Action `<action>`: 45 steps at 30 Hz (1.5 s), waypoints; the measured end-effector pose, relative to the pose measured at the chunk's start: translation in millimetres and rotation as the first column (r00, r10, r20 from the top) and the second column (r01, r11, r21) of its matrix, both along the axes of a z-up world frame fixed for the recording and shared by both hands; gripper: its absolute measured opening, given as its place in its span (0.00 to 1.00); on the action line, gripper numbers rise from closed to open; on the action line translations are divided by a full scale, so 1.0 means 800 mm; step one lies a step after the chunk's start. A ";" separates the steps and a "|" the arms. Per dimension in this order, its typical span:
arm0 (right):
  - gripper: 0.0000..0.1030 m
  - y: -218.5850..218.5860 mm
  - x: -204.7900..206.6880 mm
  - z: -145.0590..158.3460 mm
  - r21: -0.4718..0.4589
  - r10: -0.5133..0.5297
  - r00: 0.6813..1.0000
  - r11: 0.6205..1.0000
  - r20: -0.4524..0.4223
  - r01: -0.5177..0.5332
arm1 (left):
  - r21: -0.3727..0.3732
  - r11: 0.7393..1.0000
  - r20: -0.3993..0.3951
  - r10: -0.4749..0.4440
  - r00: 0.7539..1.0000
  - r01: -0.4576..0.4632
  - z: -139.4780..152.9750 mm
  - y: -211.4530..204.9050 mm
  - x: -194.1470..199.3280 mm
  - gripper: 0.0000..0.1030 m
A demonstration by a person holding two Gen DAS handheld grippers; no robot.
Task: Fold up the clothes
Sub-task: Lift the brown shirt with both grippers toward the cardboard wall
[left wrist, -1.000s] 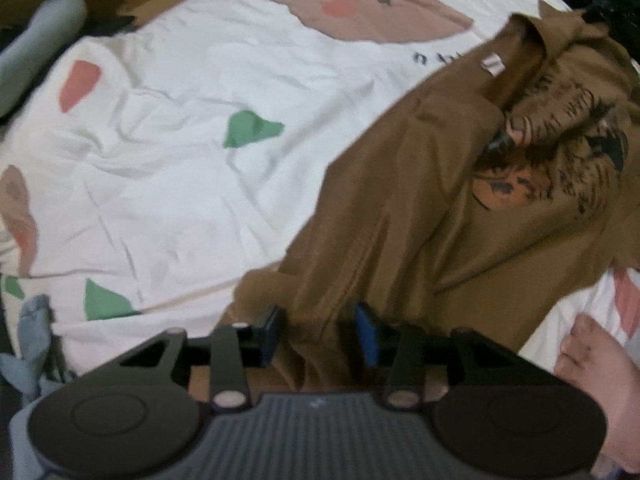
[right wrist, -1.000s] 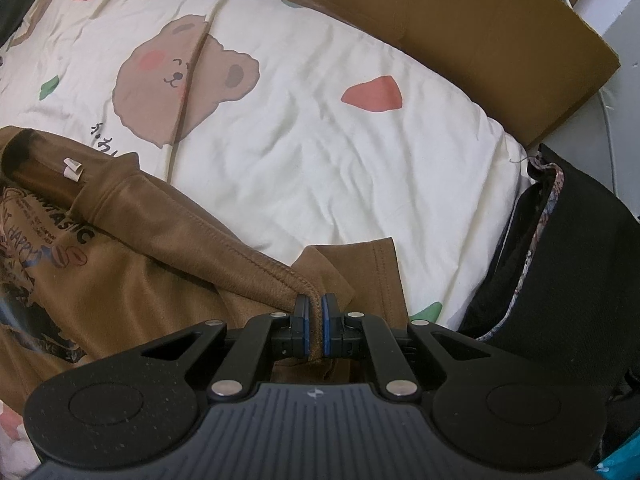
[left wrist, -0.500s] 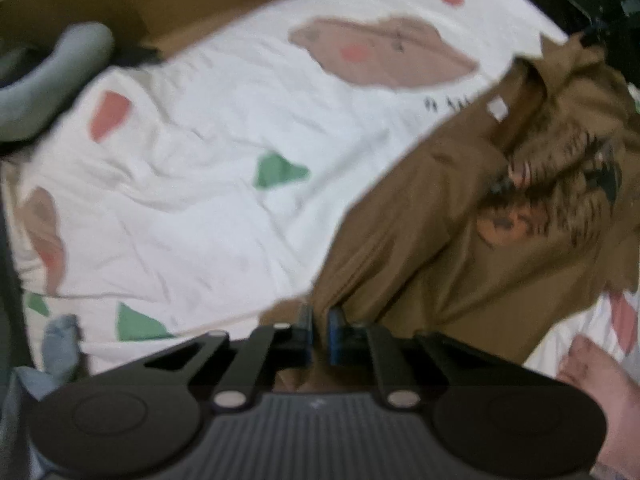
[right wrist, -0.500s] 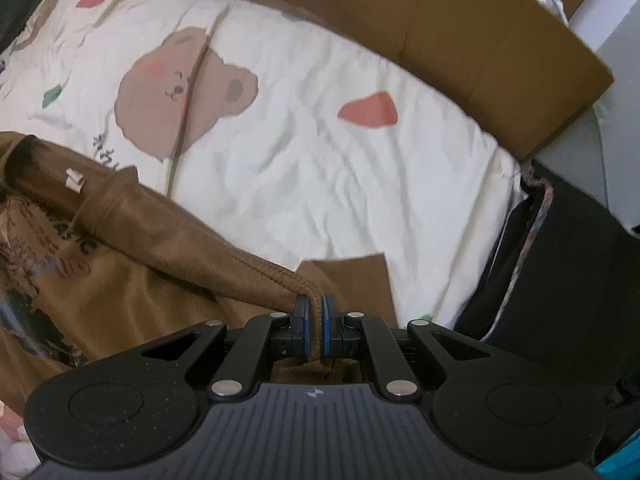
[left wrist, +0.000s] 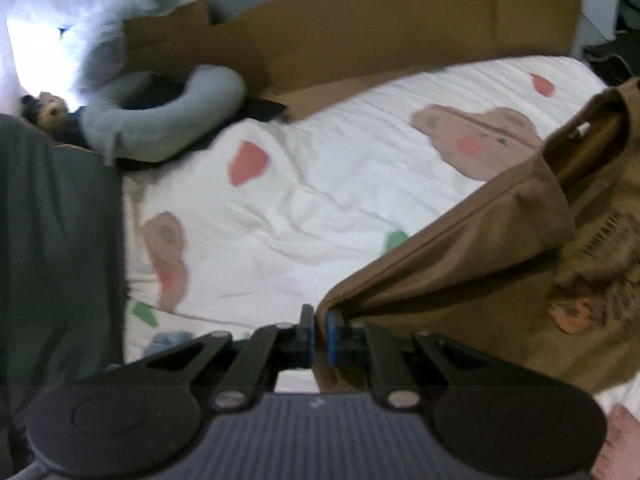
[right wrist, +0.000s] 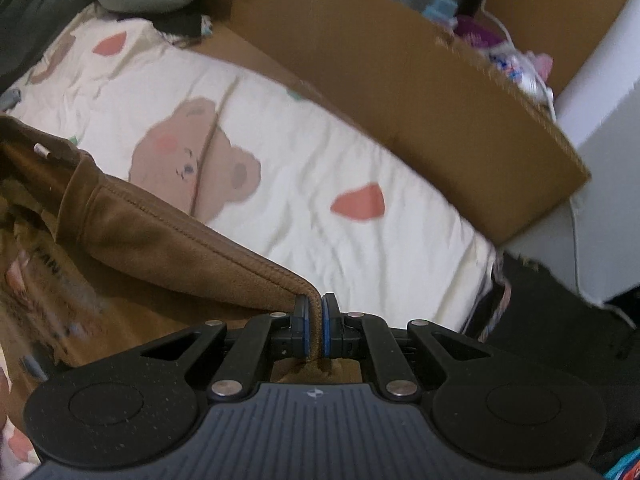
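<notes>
Left claw (left wrist: 318, 334) is pinched tight on a fold of the brown shirt (left wrist: 472, 280), and my right claw (right wrist: 316, 326) is clamped on its stitched hem, so the shirt hangs stretched between them above the bed (left wrist: 320, 184). Risk, as I read it: both bites look thin, right at the edge, so a tug or uneven pull could slip the cloth out or skew the fold. Left view shows the printed front and a bare foot (left wrist: 618, 440); right view alone shows the seam and the cardboard (right wrist: 400, 92).
</notes>
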State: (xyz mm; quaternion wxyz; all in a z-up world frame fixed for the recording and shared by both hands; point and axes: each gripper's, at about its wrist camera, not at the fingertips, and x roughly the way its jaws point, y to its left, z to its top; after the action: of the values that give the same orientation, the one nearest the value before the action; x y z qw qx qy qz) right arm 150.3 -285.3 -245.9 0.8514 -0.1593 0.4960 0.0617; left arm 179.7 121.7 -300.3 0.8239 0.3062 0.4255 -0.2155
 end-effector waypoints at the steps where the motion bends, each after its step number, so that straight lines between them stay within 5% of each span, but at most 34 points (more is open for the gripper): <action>1: 0.04 0.005 0.006 0.003 0.002 0.009 1.000 1.000 0.004 -0.009 | 0.002 1.000 0.009 0.015 1.000 -0.015 0.002 0.003 0.006 0.06; 10: 0.04 0.054 0.066 0.016 0.028 0.089 0.996 0.996 0.026 -0.090 | 0.024 0.989 0.076 0.143 0.987 -0.145 0.013 0.041 0.071 0.06; 21: 0.04 0.083 0.164 -0.006 -0.022 0.142 0.989 0.990 0.040 -0.142 | 0.047 0.980 0.099 0.188 0.977 -0.194 -0.008 0.039 0.169 0.06; 34: 0.04 0.081 0.308 -0.042 -0.139 0.100 0.993 0.986 0.071 -0.089 | 0.060 0.985 0.078 0.156 0.985 -0.161 -0.065 -0.001 0.275 0.06; 45: 0.04 0.078 0.385 -0.115 -0.231 0.111 0.993 0.966 -0.034 -0.116 | 0.107 0.987 0.027 0.121 0.992 -0.123 -0.127 -0.028 0.299 0.07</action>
State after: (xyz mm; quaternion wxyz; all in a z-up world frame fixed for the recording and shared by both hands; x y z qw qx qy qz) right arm 458.5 -223.2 -337.7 0.8167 -0.2856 0.4986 0.0534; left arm 418.8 99.0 -402.2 0.8218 0.3262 0.4462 -0.1384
